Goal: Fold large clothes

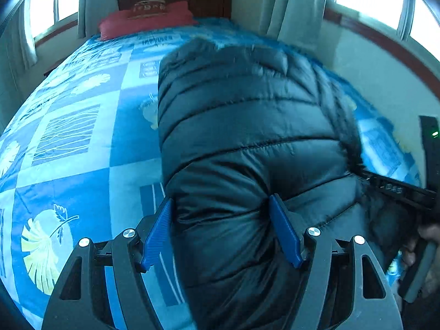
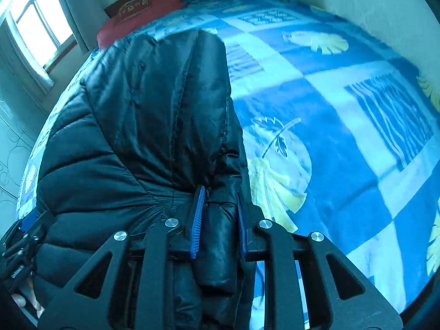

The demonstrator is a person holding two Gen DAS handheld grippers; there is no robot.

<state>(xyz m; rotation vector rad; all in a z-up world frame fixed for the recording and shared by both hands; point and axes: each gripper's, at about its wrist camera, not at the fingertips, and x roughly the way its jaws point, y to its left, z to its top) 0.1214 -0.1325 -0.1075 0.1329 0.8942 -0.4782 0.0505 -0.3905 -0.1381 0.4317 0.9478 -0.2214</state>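
A black quilted puffer jacket (image 1: 247, 126) lies on the blue patterned bedspread (image 1: 82, 126). My left gripper (image 1: 222, 211) has its blue pads on either side of a thick bunch of the jacket's near edge, pressing into it. In the right wrist view the jacket (image 2: 143, 115) fills the left half, and my right gripper (image 2: 218, 206) is shut on a rolled fold of its edge. The right gripper's body also shows at the right edge of the left wrist view (image 1: 407, 192).
A red pillow (image 1: 145, 19) lies by the dark wooden headboard (image 1: 209, 2) at the far end of the bed. Windows with curtains (image 1: 299, 2) stand on both sides. A wall (image 2: 357, 2) runs close along the bed's right side.
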